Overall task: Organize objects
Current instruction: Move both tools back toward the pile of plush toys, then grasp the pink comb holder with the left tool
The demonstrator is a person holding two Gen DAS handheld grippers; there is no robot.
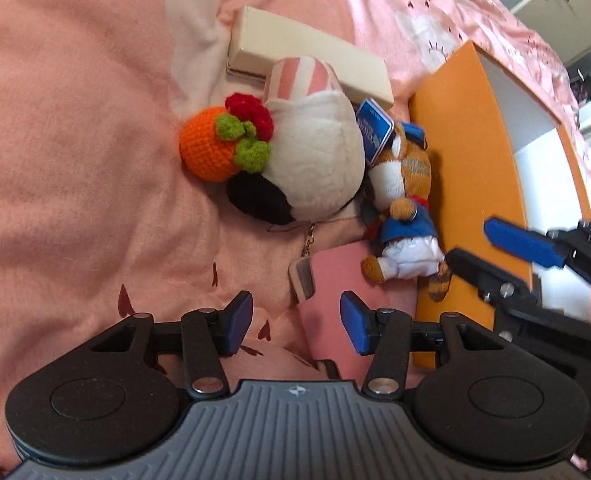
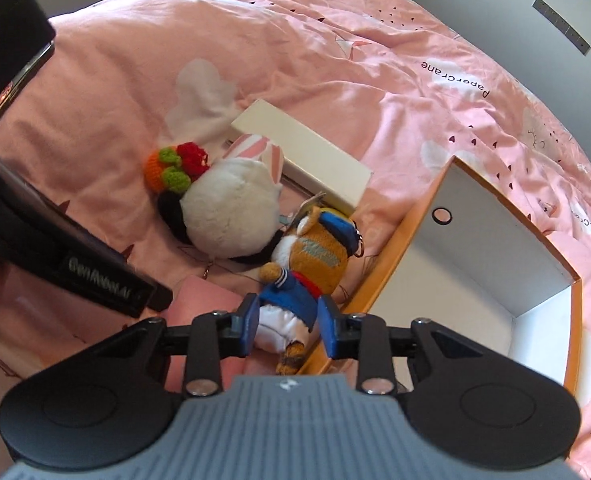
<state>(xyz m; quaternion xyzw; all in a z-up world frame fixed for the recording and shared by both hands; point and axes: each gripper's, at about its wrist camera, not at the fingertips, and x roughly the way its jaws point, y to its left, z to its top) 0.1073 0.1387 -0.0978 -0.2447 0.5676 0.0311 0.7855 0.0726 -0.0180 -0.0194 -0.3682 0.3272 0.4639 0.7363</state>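
Observation:
An orange tiger plush in a blue sailor suit (image 2: 307, 264) lies on the pink bedspread beside an open orange box with a white inside (image 2: 491, 248). My right gripper (image 2: 285, 324) is open, its blue pads on either side of the plush's white trousers, not closed on it. My left gripper (image 1: 297, 322) is open and empty above a pink phone case (image 1: 331, 292). A white rabbit plush (image 1: 315, 152), a crocheted orange (image 1: 211, 148) and a cream flat box (image 1: 307, 52) lie beyond. The tiger plush (image 1: 405, 196) and the orange box (image 1: 467, 184) also show in the left wrist view.
A small blue card (image 1: 375, 128) sits between the rabbit and the tiger plush. The right gripper's fingers (image 1: 519, 240) reach in at the right of the left wrist view. The left gripper's black body (image 2: 67, 240) fills the left of the right wrist view.

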